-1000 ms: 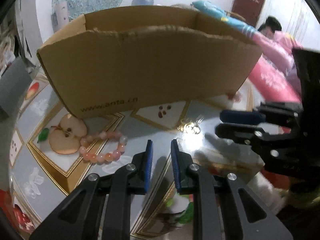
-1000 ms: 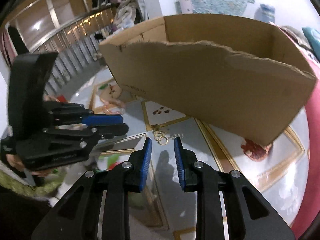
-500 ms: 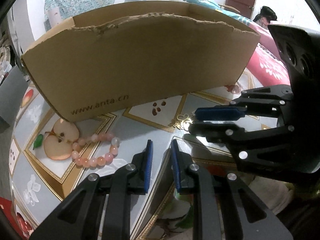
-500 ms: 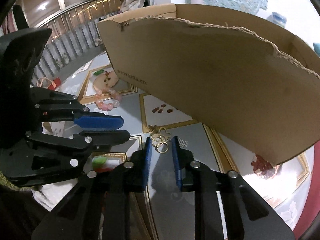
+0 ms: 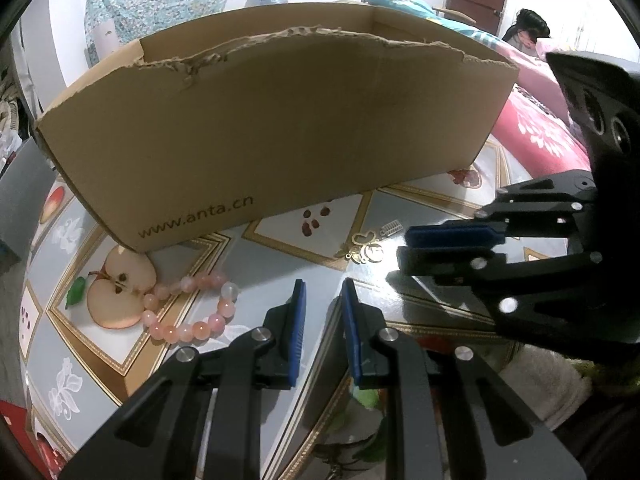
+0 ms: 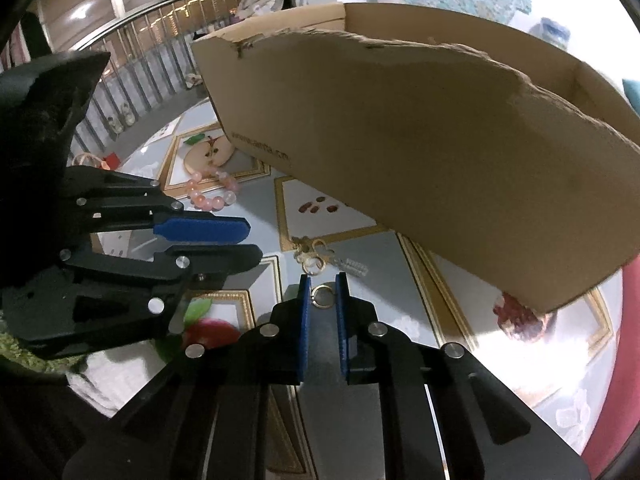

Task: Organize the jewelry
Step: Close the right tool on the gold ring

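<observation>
On a glossy table [image 5: 280, 300] patterned with fruit motifs and gold borders, in front of the long near wall of an open brown cardboard box [image 5: 280, 128] with a torn top edge, the sorting of jewelry appears to be at an early stage: a pink beaded bracelet [image 5: 192, 312] lies untouched on the surface near the box's left corner, partly over a printed apple half, while a small cluster of gold-coloured rings and charms [image 6: 312, 258] rests near the middle of the box's front wall, with a tiny silver ribbed piece [image 6: 354, 267] just beside it. Whether anything already sits inside the box cannot be told, since its interior is hidden. The right gripper [image 6: 322, 294], black with blue pads, has just been closing its jaws, and a thin gold ring [image 6: 322, 295] now sits between the tips, apparently touched on both sides, so the pick-up seems to be under way, though the ring is not visibly lifted. The left gripper [image 5: 322, 304] hovers above the table between bracelet and gold cluster, its jaws narrowly parted and holding nothing. Judging from this, the ring, the remaining gold pieces and the bracelet all wait to be put away.
</observation>
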The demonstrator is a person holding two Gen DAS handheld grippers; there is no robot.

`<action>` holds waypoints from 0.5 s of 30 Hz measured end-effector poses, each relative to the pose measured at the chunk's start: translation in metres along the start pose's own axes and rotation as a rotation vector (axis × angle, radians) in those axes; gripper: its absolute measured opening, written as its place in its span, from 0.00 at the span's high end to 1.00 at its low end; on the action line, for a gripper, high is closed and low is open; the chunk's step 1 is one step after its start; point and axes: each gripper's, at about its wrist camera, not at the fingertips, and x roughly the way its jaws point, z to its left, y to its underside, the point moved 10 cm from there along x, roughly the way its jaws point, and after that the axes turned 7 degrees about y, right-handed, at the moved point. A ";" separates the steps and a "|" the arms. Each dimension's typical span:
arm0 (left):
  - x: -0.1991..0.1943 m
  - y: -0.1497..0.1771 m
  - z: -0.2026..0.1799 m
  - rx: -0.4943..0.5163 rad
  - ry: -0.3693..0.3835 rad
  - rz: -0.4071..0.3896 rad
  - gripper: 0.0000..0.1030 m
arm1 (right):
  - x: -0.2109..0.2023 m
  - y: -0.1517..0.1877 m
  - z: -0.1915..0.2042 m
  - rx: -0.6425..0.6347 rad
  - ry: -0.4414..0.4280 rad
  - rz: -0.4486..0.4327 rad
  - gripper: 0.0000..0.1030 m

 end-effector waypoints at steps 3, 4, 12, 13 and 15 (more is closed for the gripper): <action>0.000 0.000 -0.001 -0.001 0.011 -0.002 0.83 | -0.006 0.003 -0.008 0.039 0.001 -0.001 0.90; -0.001 0.000 -0.003 -0.001 0.023 -0.004 0.83 | -0.009 0.004 -0.014 0.063 0.004 -0.002 0.90; 0.003 -0.023 -0.034 0.102 0.089 -0.044 0.83 | -0.018 0.014 -0.044 0.206 -0.003 -0.005 0.90; 0.006 -0.026 -0.036 0.112 0.091 -0.043 0.83 | -0.019 0.015 -0.047 0.216 -0.002 -0.004 0.90; 0.011 -0.032 -0.042 0.133 0.100 -0.044 0.83 | -0.019 0.017 -0.052 0.235 -0.003 -0.002 0.90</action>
